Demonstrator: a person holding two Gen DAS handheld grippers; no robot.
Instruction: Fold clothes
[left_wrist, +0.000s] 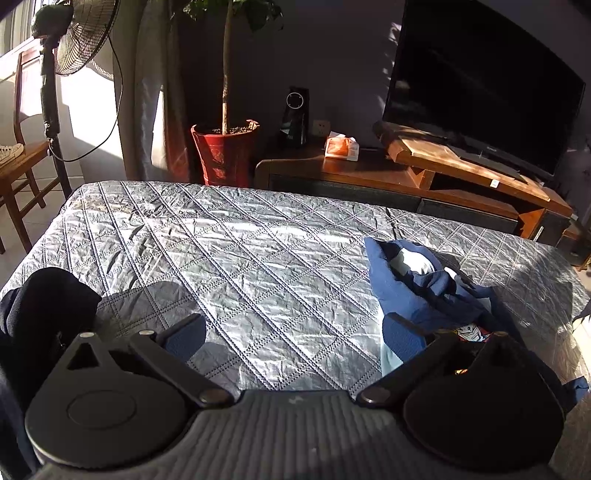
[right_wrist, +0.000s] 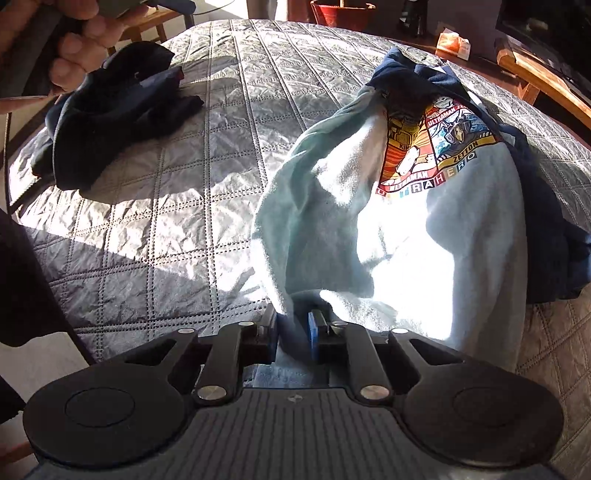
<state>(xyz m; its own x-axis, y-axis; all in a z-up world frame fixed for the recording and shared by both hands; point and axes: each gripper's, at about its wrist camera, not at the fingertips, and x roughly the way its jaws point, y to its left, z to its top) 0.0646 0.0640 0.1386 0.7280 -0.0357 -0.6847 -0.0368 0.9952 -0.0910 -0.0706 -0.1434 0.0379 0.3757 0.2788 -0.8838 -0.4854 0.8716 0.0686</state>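
- The right gripper (right_wrist: 294, 332) is clamped on a fold of the light blue T-shirt (right_wrist: 424, 229), whose cloth is pinched between its blue pads (right_wrist: 313, 334).
- The T-shirt is heaped on the right side of the quilted grey cover (right_wrist: 207, 122), printed side up.
- The left gripper (left_wrist: 293, 334) is held spread wide over bare quilt, nothing between its fingers.
- A dark garment (right_wrist: 110, 114) is seen crumpled at the cover's left edge, well apart from the T-shirt.

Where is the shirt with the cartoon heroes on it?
The light blue cartoon-print shirt lies crumpled on the right of the grey quilted table cover, its near edge pinched in the right gripper.
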